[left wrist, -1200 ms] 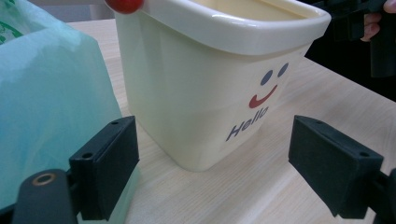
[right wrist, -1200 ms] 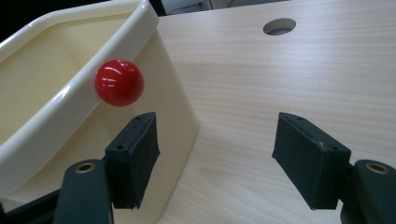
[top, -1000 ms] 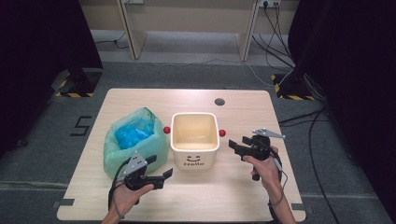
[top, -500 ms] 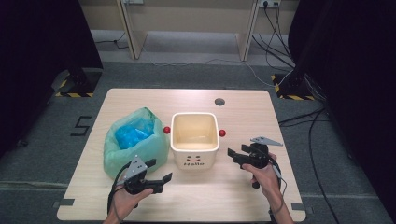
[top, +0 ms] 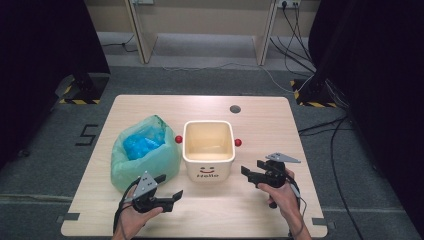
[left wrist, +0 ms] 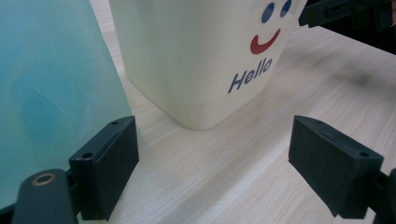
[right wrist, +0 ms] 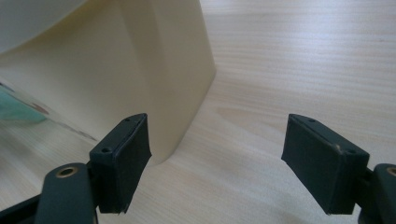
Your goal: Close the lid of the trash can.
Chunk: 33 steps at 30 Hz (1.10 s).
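Two tools open, right tool [top: 254, 170] lower, jaws just widened, beside bin [top: 208, 148]

A light wooden table [top: 260, 120] with rounded corners stands on a grey carpeted floor [top: 50, 165]; a small dark round cap [top: 235, 108] sits in its top near the far edge. Beyond the table two pale wooden furniture legs [top: 139, 35] rise from the floor, with a beige wall panel [top: 200, 12] between them. Black curtains [top: 45, 45] hang to the left and right of the table. Yellow-and-black hazard tape [top: 80, 101] marks a stand base off the table's far left corner, and another off its far right. Black cables [top: 320, 127] trail over the floor right of the table. A dark mark shaped like a five [top: 88, 135] lies left of it. The light is even and soft
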{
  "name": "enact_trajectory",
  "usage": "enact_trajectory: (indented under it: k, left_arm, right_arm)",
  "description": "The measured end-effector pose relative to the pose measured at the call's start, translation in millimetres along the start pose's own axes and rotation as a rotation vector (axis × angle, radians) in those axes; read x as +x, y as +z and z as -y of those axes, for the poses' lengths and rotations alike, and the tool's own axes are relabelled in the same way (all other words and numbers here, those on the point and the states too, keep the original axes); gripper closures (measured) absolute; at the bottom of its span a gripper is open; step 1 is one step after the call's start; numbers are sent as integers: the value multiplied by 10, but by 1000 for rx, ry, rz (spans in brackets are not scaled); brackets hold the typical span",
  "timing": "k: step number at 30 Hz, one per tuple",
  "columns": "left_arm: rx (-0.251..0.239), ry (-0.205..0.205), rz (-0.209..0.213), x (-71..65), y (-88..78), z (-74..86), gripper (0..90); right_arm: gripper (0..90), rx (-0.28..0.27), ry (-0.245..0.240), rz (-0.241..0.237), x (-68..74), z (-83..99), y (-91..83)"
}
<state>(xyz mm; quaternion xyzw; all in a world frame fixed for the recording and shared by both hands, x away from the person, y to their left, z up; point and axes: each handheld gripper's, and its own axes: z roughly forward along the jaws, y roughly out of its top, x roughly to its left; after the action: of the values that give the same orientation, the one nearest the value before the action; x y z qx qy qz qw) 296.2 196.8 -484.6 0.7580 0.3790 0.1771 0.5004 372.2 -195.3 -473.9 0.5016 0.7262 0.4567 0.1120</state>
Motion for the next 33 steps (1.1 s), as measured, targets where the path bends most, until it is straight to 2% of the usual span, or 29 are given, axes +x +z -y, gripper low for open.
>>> enact_trajectory:
  k: [16,20,23,26,29,33]
  left_arm:
    - [18,24,9,-52,-55,83,153]
    - [52,36,19,-64,-46,137,153]
    - [90,77,14,-80,-26,184,153]
    - [119,81,27,-90,-3,221,153]
    - [155,117,11,-84,20,251,153]
    - [176,118,-2,-60,29,272,153]
  right_arm:
    - [197,24,-2,6,15,191,-84]
    - [190,31,-3,11,18,254,-118]
    - [179,38,-17,20,37,309,-146]
    - [171,43,-26,22,59,344,-167]
    - [169,46,-45,29,87,384,-183]
    - [165,52,-54,28,112,428,-196]
